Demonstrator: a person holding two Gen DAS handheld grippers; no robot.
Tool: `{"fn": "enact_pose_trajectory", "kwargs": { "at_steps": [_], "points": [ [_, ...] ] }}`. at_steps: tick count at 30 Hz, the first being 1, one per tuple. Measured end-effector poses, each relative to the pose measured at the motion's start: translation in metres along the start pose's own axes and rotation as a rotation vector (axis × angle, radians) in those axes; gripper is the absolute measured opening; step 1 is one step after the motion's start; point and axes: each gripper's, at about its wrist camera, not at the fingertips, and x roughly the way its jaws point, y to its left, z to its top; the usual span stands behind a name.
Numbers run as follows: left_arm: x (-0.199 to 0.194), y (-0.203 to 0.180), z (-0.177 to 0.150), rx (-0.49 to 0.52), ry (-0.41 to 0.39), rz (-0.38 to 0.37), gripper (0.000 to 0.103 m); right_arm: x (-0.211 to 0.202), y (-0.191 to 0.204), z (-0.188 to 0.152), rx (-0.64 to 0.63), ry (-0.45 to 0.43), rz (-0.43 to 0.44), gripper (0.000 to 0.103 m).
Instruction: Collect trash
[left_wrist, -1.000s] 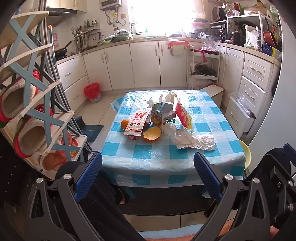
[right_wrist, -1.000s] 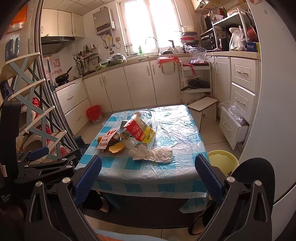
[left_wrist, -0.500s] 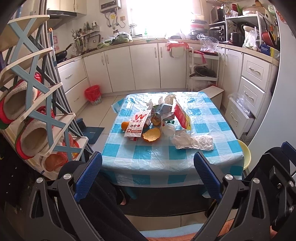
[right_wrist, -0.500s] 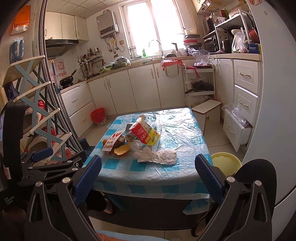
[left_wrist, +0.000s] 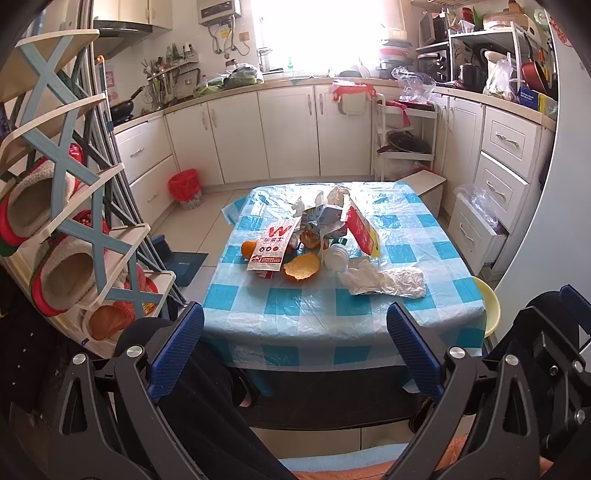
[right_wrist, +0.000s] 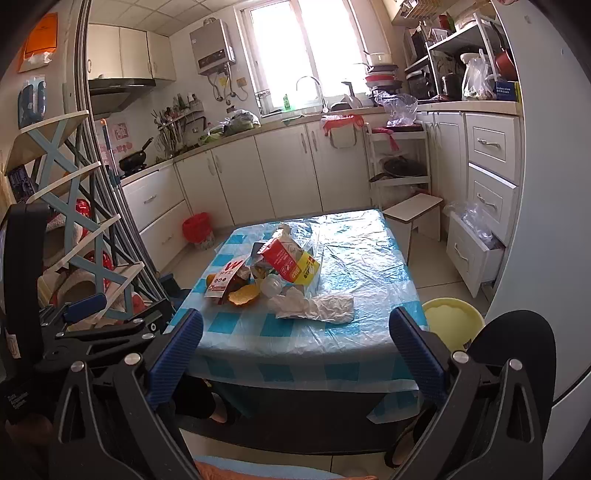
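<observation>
A pile of trash lies mid-table on a blue-checked plastic cloth (left_wrist: 295, 306): a red-and-white paper bag (left_wrist: 271, 247), orange peel (left_wrist: 301, 266), a red-and-yellow carton (left_wrist: 360, 230), a white cup (left_wrist: 335, 256) and a crumpled white plastic glove (left_wrist: 384, 281). The pile also shows in the right wrist view, with the carton (right_wrist: 290, 260) and the glove (right_wrist: 314, 306). My left gripper (left_wrist: 295, 347) is open and empty, short of the table's near edge. My right gripper (right_wrist: 295, 347) is open and empty, also short of the table.
A red-lined bin (left_wrist: 184, 186) stands on the floor by the far-left cabinets. A yellow basin (right_wrist: 452, 323) sits at the table's right. A shoe rack (left_wrist: 66, 206) stands at left. A low white stool (right_wrist: 413, 212) and open drawers (right_wrist: 474, 254) are at right.
Both grippers have tilted up slightly and backed off a little; the table sits lower in both views. Nothing on the table has moved.
</observation>
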Motion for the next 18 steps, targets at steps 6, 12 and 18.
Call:
{"fn": "enact_pose_trajectory", "kwargs": {
  "at_steps": [6,12,18],
  "points": [
    [-0.0021,-0.0007,-0.002,-0.001,0.0,0.001,0.095,0.0007,0.0021,-0.0015,0.0,0.003,-0.001,0.097],
    [-0.0014,-0.0005,-0.0018,0.0,-0.001,0.0,0.095,0.0009,0.0019,-0.0013,0.003,0.005,-0.002,0.097],
    [-0.0022,-0.0011,-0.0028,0.001,-0.002,0.002,0.095,0.0013,0.0027,-0.0034,0.002,0.009,-0.001,0.097]
  ]
}}
